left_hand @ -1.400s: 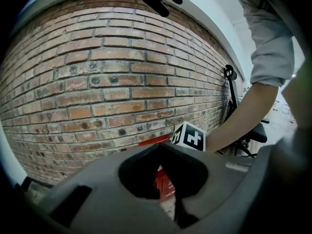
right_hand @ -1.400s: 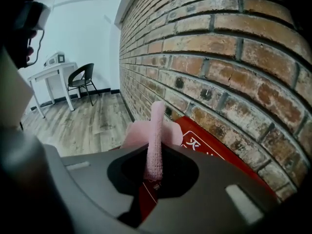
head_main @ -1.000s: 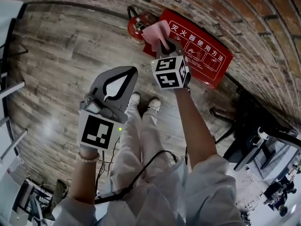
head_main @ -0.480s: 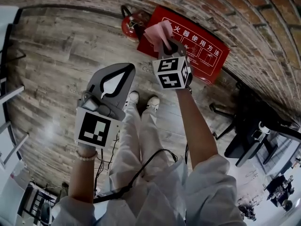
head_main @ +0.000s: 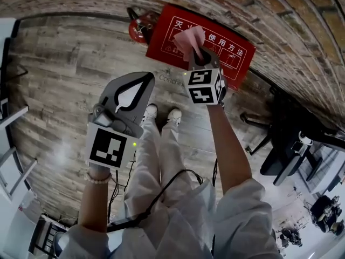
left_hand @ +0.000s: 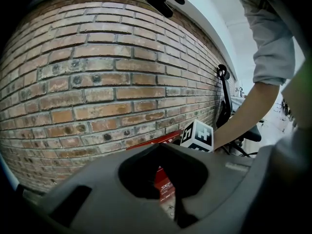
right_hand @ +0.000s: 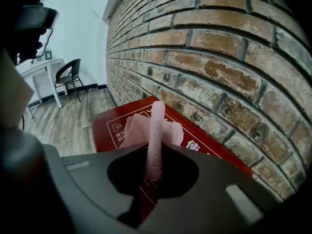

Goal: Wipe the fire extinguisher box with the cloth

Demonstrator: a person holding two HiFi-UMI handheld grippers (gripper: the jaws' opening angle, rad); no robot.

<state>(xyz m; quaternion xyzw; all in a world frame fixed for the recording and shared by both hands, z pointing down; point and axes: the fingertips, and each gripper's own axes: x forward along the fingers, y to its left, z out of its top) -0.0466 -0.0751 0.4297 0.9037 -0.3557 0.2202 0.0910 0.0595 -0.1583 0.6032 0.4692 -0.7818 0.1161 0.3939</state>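
Brick wall [head_main: 302,31] behind fire extinguisher box [head_main: 161,36] | right gripper [head_main: 198,54] clamped on pink cloth [head_main: 188,38] over box top | left gripper [head_main: 144,81] closed, empty, short of box | risk: thin pinch, cloth slipping under wiping drag

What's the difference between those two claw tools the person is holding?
The right gripper is shut on a pink cloth; the left gripper is shut on nothing. The right reaches over the red box; the left hangs over wood floor. Both are grey with marker cubes.

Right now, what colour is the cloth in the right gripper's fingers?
The cloth is pale pink; the right gripper view shows it best.
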